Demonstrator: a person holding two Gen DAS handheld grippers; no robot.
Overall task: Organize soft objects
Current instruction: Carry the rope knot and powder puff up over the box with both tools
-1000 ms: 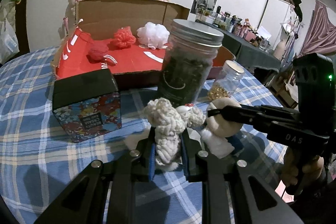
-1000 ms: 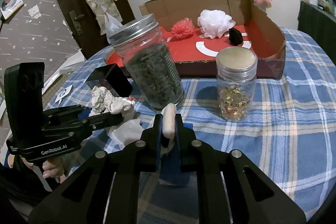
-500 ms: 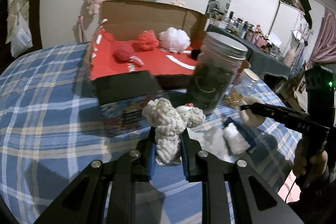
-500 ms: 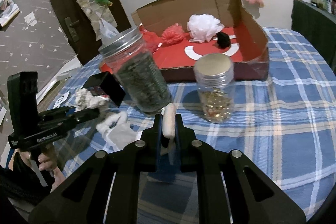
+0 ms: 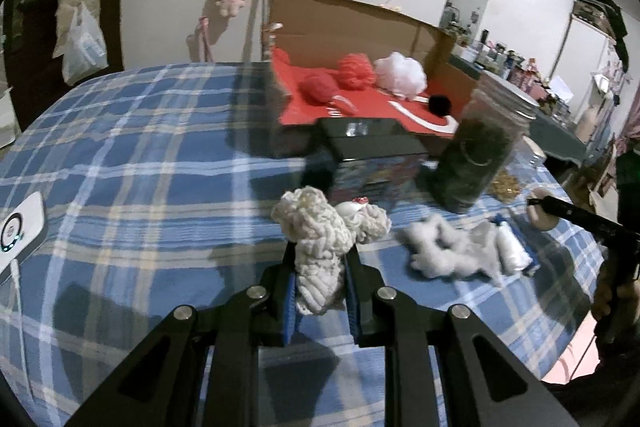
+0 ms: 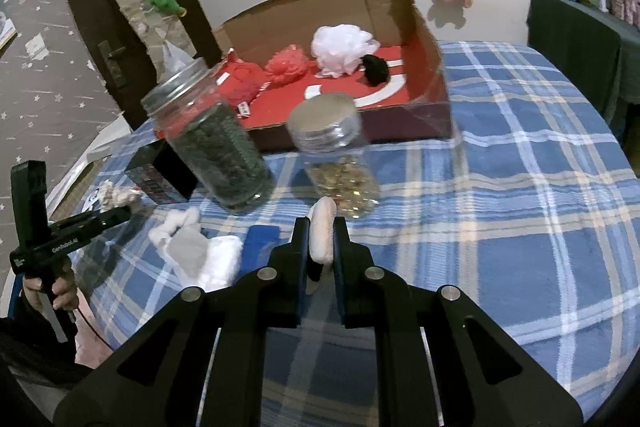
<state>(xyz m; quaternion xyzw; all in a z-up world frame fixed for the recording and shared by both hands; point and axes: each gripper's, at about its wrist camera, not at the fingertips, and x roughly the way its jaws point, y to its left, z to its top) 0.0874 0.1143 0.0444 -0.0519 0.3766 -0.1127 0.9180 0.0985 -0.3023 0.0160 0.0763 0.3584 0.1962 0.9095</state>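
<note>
My left gripper [image 5: 320,267] is shut on a cream knitted toy [image 5: 324,235] and holds it above the plaid table. My right gripper [image 6: 321,239] is shut on a pale beige soft piece [image 6: 323,231], also lifted; it shows at the right of the left wrist view [image 5: 540,213]. A white-and-grey soft toy [image 5: 460,247] lies on the cloth between them, also in the right wrist view [image 6: 196,251]. The cardboard box [image 6: 424,31] with a red floor holds a white pouf [image 6: 344,47], a red pouf [image 6: 286,63], a red soft item [image 6: 240,83] and a black ball [image 6: 376,69].
A tall jar of dark leaves [image 6: 216,147], a small jar of golden bits [image 6: 340,163] and a black-lidded floral tin [image 5: 372,159] stand in front of the box. A white device [image 5: 20,231] lies at the table's left edge. Plush toys hang on the wall.
Both grippers have risen and pulled back from the jars with their soft items. The left one swung left; the white-and-grey toy now lies apart on the cloth.
</note>
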